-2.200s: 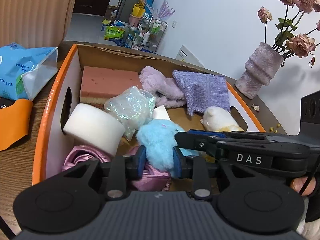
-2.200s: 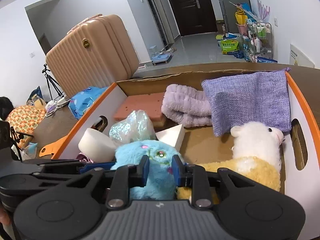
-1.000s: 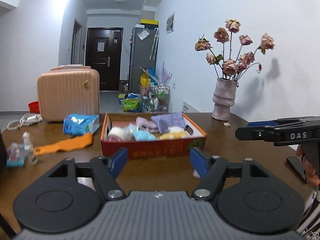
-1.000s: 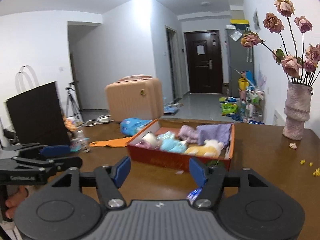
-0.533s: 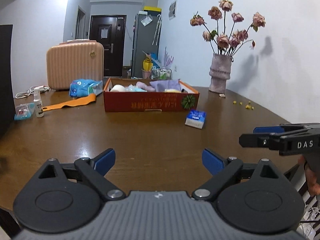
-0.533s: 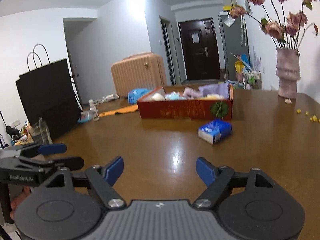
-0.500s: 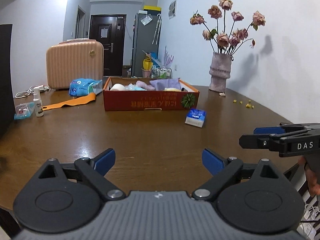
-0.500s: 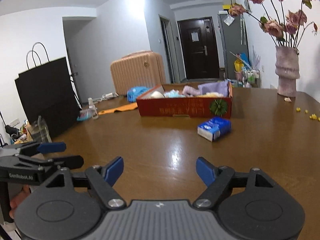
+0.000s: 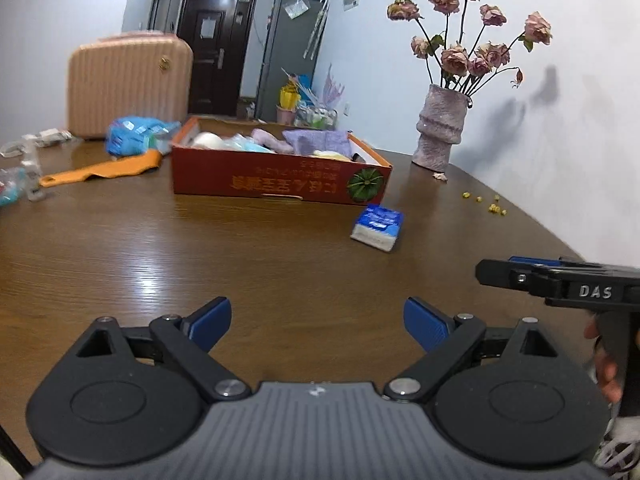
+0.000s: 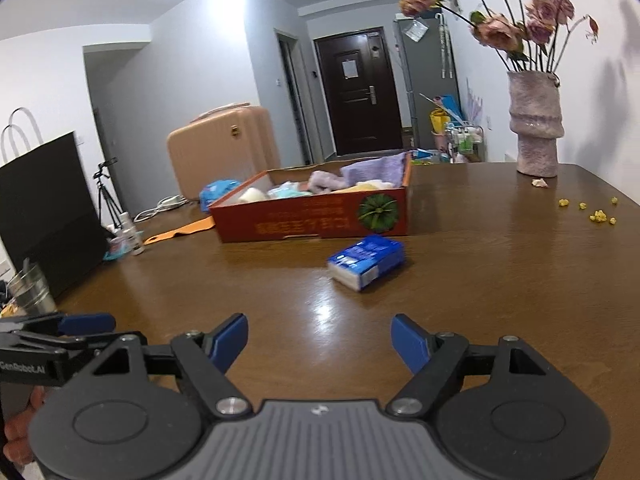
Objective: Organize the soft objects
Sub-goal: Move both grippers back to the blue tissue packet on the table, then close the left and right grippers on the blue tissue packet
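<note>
Left wrist view: left gripper (image 9: 316, 318) spread wide, holding nothing, above the brown wooden table (image 9: 120, 240). Red cardboard box (image 9: 280, 182) of soft items sits mid-table; blue tissue pack (image 9: 378, 227) just in front of its right corner. Vase of dried roses (image 9: 440, 132) right of box, peach suitcase (image 9: 128, 84) behind it to the left. Dark door on the far wall.

Right wrist view: right gripper (image 10: 320, 338) also wide, nothing held. Tissue pack (image 10: 366, 262) near the box (image 10: 316, 216); black paper bag (image 10: 44, 208) far left of box.
</note>
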A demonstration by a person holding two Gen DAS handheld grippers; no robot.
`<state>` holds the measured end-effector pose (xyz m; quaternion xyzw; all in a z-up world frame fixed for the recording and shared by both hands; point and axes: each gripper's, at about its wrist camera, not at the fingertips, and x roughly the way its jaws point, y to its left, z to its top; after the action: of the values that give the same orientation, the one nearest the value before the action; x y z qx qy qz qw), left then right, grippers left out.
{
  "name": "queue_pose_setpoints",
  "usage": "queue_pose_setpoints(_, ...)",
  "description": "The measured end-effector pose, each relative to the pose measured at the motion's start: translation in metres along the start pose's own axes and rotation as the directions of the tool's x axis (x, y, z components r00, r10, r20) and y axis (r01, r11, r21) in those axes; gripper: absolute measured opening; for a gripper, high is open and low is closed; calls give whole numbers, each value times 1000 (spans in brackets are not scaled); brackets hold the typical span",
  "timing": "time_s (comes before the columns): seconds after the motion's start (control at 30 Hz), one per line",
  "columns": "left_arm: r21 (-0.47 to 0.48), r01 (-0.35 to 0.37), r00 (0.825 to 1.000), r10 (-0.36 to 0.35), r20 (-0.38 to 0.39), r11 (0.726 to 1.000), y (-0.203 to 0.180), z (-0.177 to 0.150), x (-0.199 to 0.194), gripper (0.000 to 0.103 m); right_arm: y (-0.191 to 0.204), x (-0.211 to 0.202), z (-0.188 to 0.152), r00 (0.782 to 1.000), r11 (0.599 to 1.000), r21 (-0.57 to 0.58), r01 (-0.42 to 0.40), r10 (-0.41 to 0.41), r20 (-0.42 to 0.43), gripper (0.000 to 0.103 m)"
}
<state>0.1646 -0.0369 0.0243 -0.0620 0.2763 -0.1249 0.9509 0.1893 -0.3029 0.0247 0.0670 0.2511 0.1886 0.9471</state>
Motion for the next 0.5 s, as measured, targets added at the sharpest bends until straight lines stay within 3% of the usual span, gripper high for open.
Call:
queue_pose_setpoints(0.23, -54, 86, 992, -90, -87, 995, -20, 31, 81, 63, -43, 56, 37, 1000, 1000, -4, 7, -8, -23, 63)
queue_pose_setpoints(0.4, -141, 151, 973, -172, -156, 978, -24, 56, 147, 52, -77, 114, 64, 997, 999, 33, -29, 32, -70, 54)
queue_pose_setpoints(0.5, -185, 174, 963, -206, -175, 967, -23, 70, 177, 51, -88, 147, 77, 993, 997, 57, -61, 66, -95, 51)
